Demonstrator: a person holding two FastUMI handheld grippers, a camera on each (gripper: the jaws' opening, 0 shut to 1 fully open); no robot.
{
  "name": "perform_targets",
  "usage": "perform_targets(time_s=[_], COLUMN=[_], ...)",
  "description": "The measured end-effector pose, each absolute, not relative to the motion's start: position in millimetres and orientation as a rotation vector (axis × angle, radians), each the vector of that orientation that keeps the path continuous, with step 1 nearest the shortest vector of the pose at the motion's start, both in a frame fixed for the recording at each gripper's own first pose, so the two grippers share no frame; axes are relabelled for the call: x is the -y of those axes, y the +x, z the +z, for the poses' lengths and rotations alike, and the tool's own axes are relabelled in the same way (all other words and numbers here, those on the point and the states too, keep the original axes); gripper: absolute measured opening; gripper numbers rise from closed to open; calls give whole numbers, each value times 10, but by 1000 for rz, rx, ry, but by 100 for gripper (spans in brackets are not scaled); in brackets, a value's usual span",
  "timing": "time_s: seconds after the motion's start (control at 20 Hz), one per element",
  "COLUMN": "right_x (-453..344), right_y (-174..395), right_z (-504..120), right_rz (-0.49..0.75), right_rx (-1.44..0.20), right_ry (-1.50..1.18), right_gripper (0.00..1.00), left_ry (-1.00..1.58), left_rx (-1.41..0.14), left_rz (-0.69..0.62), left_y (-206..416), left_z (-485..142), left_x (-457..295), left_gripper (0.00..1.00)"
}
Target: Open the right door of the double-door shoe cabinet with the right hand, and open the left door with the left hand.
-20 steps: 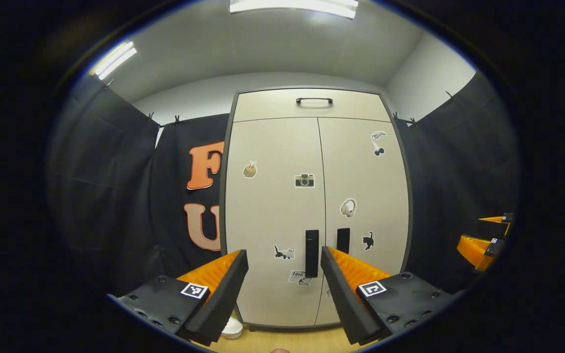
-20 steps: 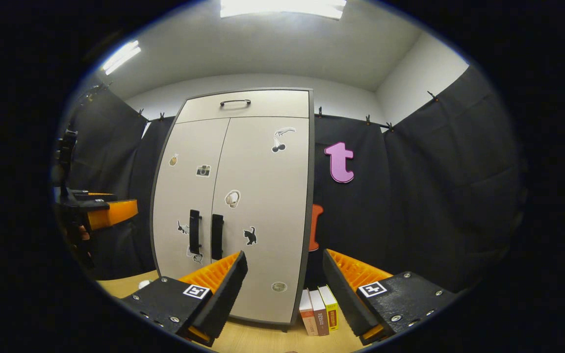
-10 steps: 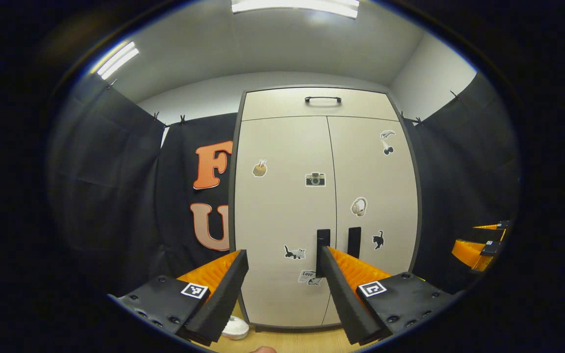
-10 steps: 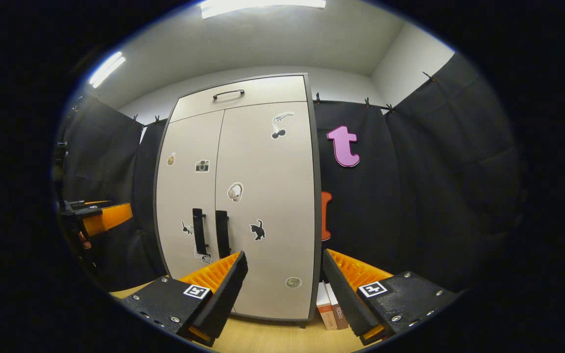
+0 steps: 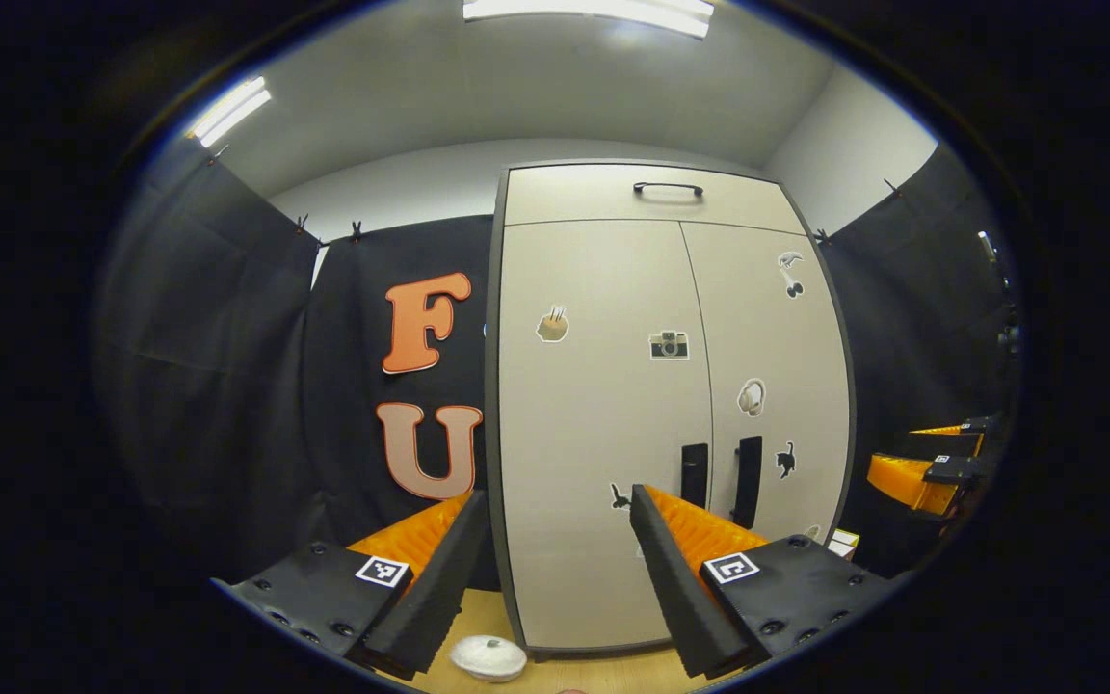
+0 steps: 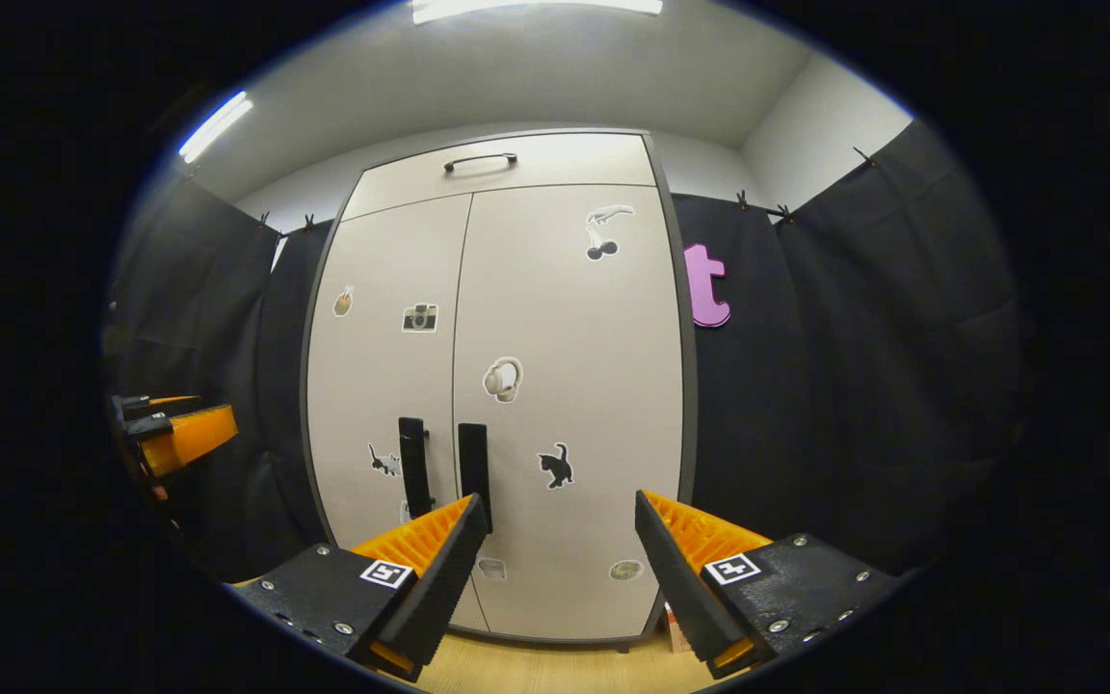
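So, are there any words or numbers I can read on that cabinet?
None can be read on the shoe cabinet.
Its stickers, like the camera sticker, are pictures without words.
The low sticker on the left door: too blurred to read.

One shoe cabinet (image 6: 516, 386) stands in the booth with two doors, the left door (image 6: 382, 386) and the right door (image 6: 569, 386), each carrying one vertical handle for a count of two: the left handle (image 6: 411, 453) and the right handle (image 6: 474, 463). Above the doors sits one top drawer (image 6: 497, 173) with one curved handle (image 6: 481, 160). One white round object (image 5: 488, 657) lies on the floor by the cabinet's foot in the left gripper view, and two ceiling lights (image 5: 589, 10) glow overhead.
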State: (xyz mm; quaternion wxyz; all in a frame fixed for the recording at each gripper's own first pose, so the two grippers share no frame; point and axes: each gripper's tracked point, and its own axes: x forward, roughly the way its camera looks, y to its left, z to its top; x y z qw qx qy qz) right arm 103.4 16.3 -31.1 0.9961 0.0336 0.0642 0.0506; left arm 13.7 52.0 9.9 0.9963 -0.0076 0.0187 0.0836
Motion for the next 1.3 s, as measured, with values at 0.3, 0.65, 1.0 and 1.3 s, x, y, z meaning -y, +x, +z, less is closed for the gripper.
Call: perform_targets(time_s=[0.3, 0.65, 1.0, 1.3], right_x=[-441, -838, -1107, -1154], right_y=[1434, 1986, 2315, 2433], right_z=[-335, -565, -1132, -1148], right_rz=[77, 98, 130, 152], right_rx=[-162, -241, -374, -372], right_ry=[77, 76, 114, 163], right_gripper=[93, 86, 79, 60], left_ry=[-11, -39, -59, -63], left_rx=[-60, -82, -145, -202], left_rz=[149, 185, 219, 209], left_y=[174, 147, 134, 199], left_z=[-78, -235, -489, -711], left_x=[-769, -1057, -1201, -1146], left_gripper=[96, 96, 96, 95])
